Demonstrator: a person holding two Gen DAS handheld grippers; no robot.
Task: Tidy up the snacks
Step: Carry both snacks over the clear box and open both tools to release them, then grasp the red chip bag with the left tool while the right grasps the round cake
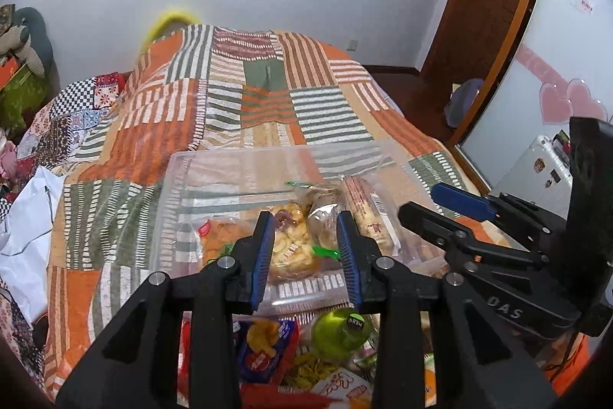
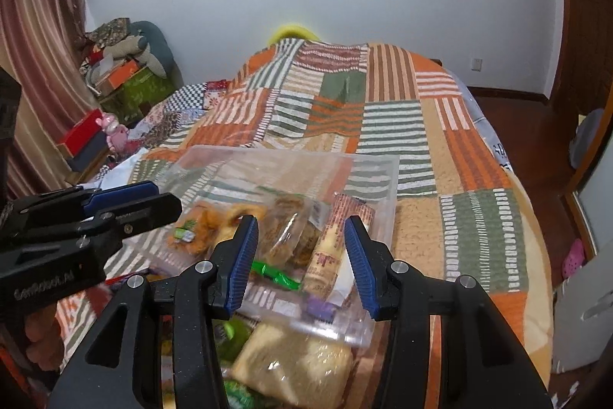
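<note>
Snacks [image 1: 295, 244] fill a clear bin [image 1: 245, 163] on the patchwork-quilted bed [image 1: 153, 125]; both grippers' fingers hang apart, empty.

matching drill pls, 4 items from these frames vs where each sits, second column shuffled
Items:
1. clear plastic bin
2. long cracker sleeve
3. green round snack
4. pale grain bag

Places:
A. on the bed just outside the bin's near wall, right wrist view
B. on the patchwork bedspread
C. in the loose pile in front of the bin, left wrist view
D. inside the bin along its right side

Pairs: 1-B, 2-D, 3-C, 4-A
</note>
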